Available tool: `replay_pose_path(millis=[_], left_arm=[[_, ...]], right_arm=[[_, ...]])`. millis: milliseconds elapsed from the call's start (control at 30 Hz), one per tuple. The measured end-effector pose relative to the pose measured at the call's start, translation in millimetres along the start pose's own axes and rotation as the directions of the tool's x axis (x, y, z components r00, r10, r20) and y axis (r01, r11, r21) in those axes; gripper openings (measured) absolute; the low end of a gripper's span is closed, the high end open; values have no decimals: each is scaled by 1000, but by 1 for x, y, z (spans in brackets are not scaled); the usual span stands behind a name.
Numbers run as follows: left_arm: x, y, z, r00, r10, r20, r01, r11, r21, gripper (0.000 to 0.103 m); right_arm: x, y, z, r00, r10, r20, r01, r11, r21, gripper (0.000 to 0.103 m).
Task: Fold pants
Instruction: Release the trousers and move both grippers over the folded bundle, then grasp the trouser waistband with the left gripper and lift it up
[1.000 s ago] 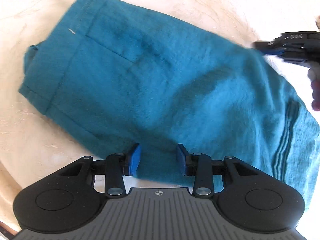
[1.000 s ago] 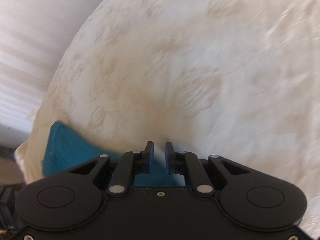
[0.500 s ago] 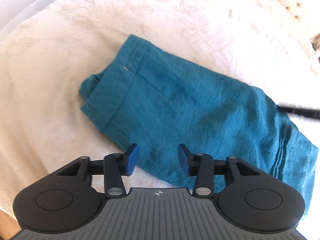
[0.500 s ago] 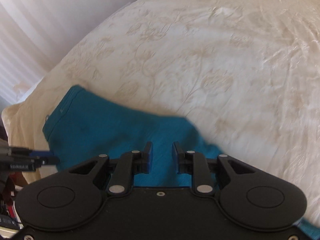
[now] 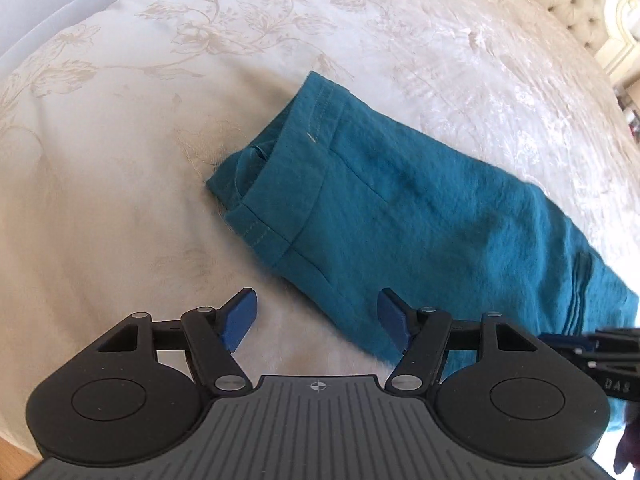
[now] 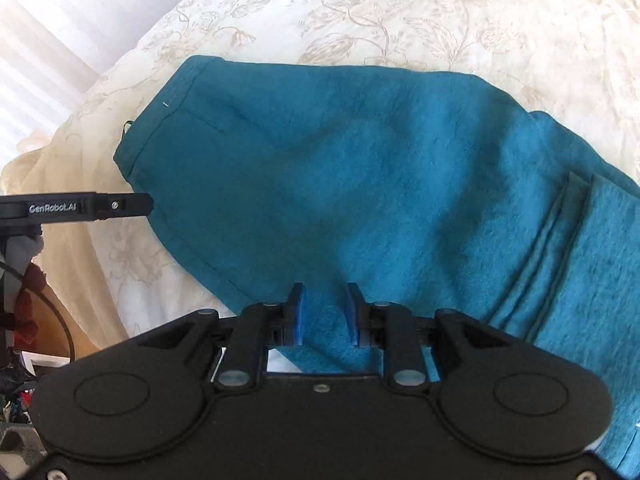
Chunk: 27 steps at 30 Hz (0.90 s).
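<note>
— Left wrist view first: what's over on the left?

— Bare cream bedspread with a pale floral weave [image 5: 120, 208]. The left tongs [image 5: 316, 316] hang over it with their blue pads wide apart, holding nothing. The right pad sits above the near edge of the folded teal cloth pants [image 5: 400, 208].

— And the pants themselves?

— They lie flat on the bed, slanting from a stitched hem at the upper left down to the lower right. At the far right edge the tip of the right tongs [image 5: 560, 340] pokes in just beside the cloth. Behind, top right, there's a tufted beige headboard [image 5: 568, 4].

— Right wrist view?

— At the left edge the left tongs [image 6: 136, 204] reach in beside the hem. The pants [image 6: 360, 168] fill the middle. The right tongs [image 6: 323, 312] hover low over the near edge, pads a narrow gap apart, gripping nothing. Stacked layers show at the right.
</note>
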<state>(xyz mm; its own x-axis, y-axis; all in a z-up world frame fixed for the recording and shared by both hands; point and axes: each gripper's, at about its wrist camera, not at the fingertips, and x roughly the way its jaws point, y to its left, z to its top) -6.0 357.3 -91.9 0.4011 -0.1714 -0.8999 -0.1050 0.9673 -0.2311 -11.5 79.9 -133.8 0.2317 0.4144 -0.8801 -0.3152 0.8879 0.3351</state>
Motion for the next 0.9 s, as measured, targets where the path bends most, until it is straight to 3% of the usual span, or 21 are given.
replay_pose_path(millis=[100,167,200,233,267,333,433,567,700,733,833,900], left_arm=[[6,11,11,998,-60,23,61,997,-53,65],[8,10,16,998,-54,31,56,997,-46,64],[7,8,17,998,-39,44,40,999,-30,60],[5,5,18,998,-19,60,20,1000,-11,44],[2,1,18,997,14,73,-15,1000,13,36],[-3,-10,18,994,60,96,-68,994,83,30],[-11,-25,17,989,48,139,-75,977,199,22],[-24,-46,18,975,12,223,-92,932,350,21],[-37,-49,24,947,1,323,-132,915,382,21],[-30,-43,27,953,15,302,-128,925,358,22],[8,-14,30,990,76,122,-105,961,257,26],[26,7,27,997,70,14,-71,981,180,26]], right_arm=[[-6,9,0,999,-29,20,28,999,21,33],[-7,14,-2,998,-50,31,48,998,36,33],[-8,17,-2,998,-57,36,56,997,45,33],[-9,19,-2,997,-64,42,62,997,54,33],[-10,21,-3,996,-71,47,68,996,62,33],[-13,23,-3,995,-80,56,76,994,78,33],[-13,23,-5,993,-94,66,86,990,110,33],[-7,28,-6,992,-106,68,96,985,141,33],[-7,31,-7,991,-112,68,99,982,160,33],[-7,32,-8,991,-112,71,99,981,164,33],[-10,34,-9,991,-112,74,98,980,171,33],[-12,36,-9,990,-113,80,98,980,173,33]])
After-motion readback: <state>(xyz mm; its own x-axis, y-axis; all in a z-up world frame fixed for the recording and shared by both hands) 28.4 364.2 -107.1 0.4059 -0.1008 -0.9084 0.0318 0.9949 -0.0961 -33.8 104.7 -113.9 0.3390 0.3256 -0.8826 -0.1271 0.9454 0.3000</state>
